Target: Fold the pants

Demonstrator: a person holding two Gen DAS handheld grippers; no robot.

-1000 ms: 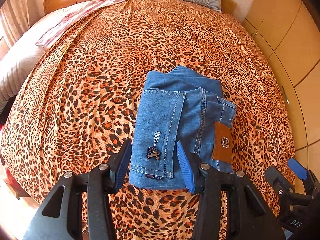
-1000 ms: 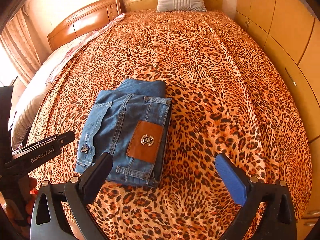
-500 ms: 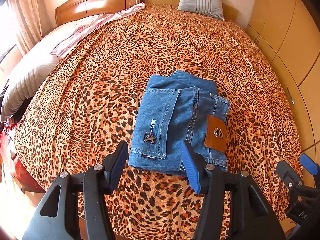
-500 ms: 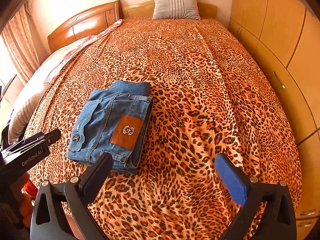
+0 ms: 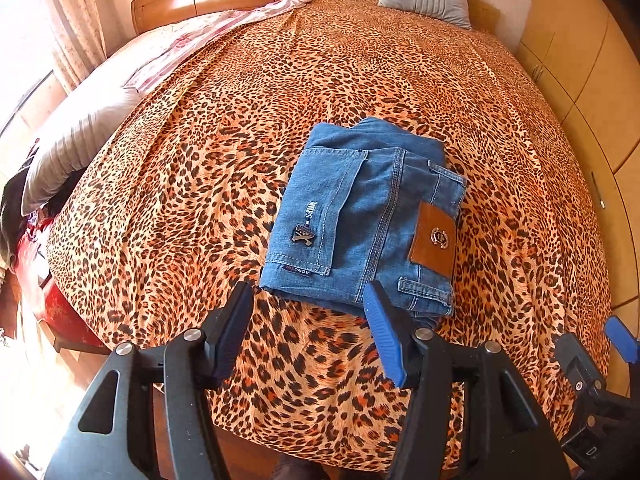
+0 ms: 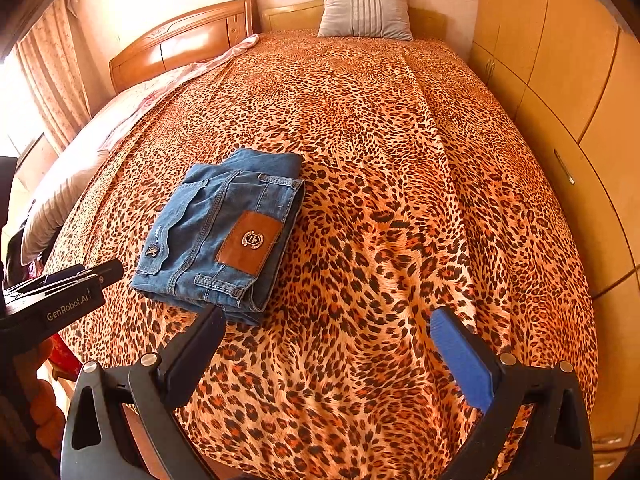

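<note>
Blue denim pants (image 5: pixel 360 216) with tan patch (image 5: pixel 434 240); orange-black leopard bedspread (image 5: pixel 400 72); grey striped pillow (image 6: pixel 366 12); blue gripper pads (image 6: pixel 460 356).

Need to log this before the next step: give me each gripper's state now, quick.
Left gripper: open, fingers just widened, nothing between them; folded jeans lie free beyond the tips.
Right gripper: open wide, holding nothing.
</note>
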